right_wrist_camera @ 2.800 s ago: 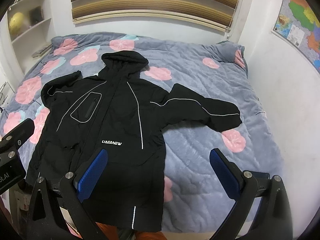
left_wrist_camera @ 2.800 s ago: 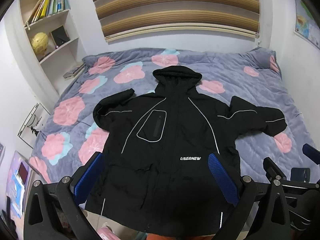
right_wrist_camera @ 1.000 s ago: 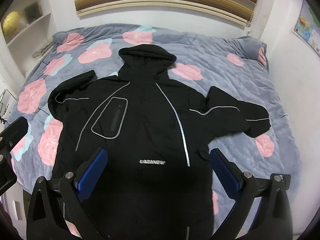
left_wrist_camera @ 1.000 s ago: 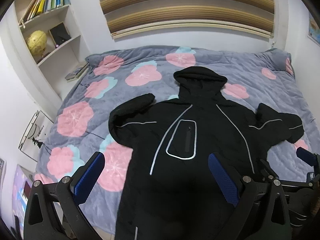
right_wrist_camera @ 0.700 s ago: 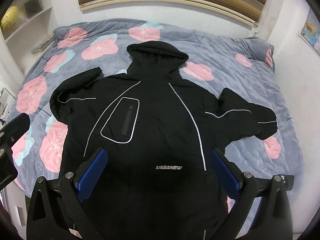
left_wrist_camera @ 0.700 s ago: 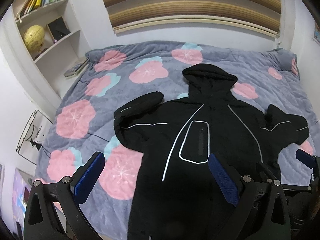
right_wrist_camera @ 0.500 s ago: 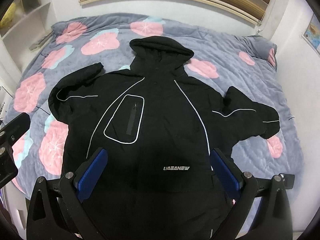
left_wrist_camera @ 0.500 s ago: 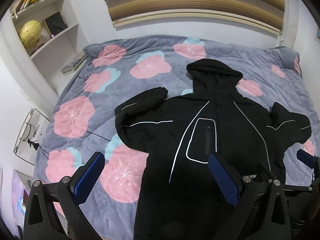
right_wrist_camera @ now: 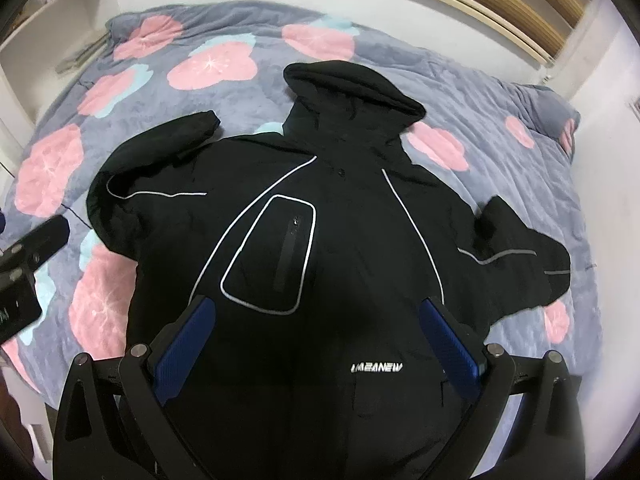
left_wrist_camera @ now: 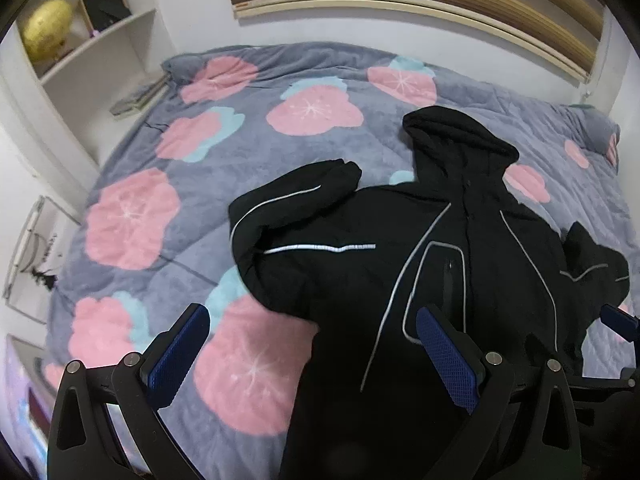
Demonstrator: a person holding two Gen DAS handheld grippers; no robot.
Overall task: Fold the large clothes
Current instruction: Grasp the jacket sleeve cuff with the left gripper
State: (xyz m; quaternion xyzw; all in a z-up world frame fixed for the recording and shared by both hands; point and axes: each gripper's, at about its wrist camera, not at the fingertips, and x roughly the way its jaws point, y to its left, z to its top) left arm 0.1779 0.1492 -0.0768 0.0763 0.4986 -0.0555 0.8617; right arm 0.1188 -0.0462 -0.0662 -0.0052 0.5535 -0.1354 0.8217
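I see a black hooded jacket (right_wrist_camera: 340,240) spread front-up on the bed (right_wrist_camera: 500,128), which has a grey quilt with pink flowers. The jacket has thin pale piping, an outlined chest pocket and small white lettering low on the front. Its hood (right_wrist_camera: 352,88) points to the upper part of the frame, and both sleeves are bent inward. In the right wrist view my right claw (right_wrist_camera: 316,344) hangs wide open above the jacket's middle, holding nothing. In the left wrist view my left claw (left_wrist_camera: 312,354) is also spread open and empty; one blue pad (left_wrist_camera: 444,356) sits over the jacket's front, the other over the quilt at lower left.
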